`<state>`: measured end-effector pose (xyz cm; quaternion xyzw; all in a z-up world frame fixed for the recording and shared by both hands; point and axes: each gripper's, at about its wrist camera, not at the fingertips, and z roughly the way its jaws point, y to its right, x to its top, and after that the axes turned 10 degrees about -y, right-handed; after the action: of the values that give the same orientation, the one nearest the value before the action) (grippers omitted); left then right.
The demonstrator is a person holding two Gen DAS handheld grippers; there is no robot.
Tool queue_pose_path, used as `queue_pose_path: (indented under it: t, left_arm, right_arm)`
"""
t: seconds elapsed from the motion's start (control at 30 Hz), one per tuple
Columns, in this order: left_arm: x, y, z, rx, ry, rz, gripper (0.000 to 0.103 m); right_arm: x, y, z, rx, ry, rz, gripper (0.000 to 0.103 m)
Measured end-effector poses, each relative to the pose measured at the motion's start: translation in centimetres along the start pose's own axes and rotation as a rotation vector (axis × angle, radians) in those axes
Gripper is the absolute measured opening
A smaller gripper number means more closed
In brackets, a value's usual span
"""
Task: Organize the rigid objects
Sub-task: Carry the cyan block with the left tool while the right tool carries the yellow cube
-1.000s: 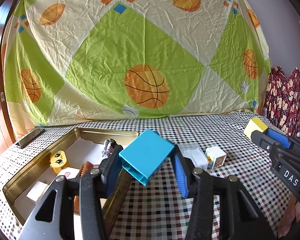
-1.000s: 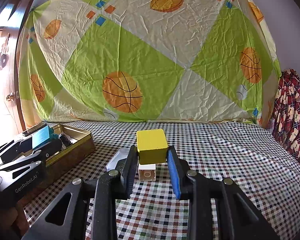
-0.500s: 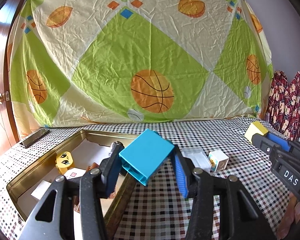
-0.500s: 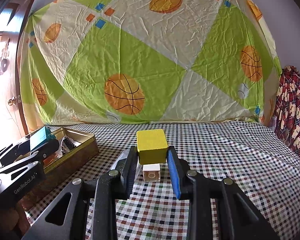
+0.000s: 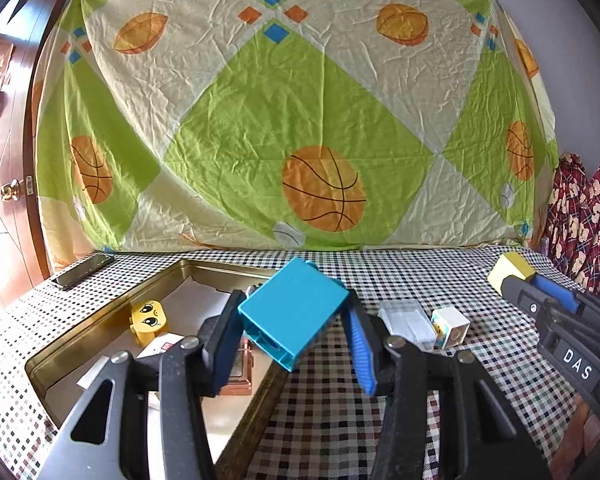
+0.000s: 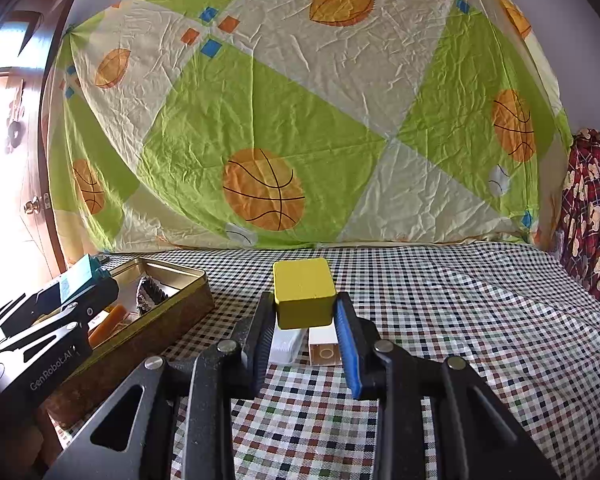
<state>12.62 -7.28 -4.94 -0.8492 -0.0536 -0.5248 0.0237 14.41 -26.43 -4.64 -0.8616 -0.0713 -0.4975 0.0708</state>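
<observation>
The left gripper is clamped on a blue block, which sits tilted between its pads, raised over the right-hand rim of the gold tin. Inside the tin lie a yellow face block near its far left wall, some white cards and a copper-coloured piece that is partly hidden behind the gripper. Just right of the tin, on the checked cloth, rest a clear plastic case and a small white cube — side by side. The right gripper grips a yellow block, held above the cloth well to the right of the tin. A dark phone lies on the cloth beyond the tin's far left corner.
</observation>
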Motion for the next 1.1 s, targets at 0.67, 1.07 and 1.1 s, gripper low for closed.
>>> queue_pose_path:
  t: [0.67, 1.07, 1.1]
  left_arm:
    - [-0.2, -2.6, -1.7, 0.006, 0.073, -0.037, 0.048]
    - [-0.3, -4.3, -2.7, 0.028, 0.121, -0.048, 0.048]
    - [-0.3, -4.5, -2.8, 0.028, 0.122, -0.051, 0.048]
  right_arm:
    - [0.2, -3.3, 0.1, 0.054, 0.049, -0.045, 0.032]
    - [0.3, -5.3, 0.5, 0.096, 0.045, -0.065, 0.032]
    - [0.2, -5.5, 0.6, 0.099, 0.044, -0.068, 0.032]
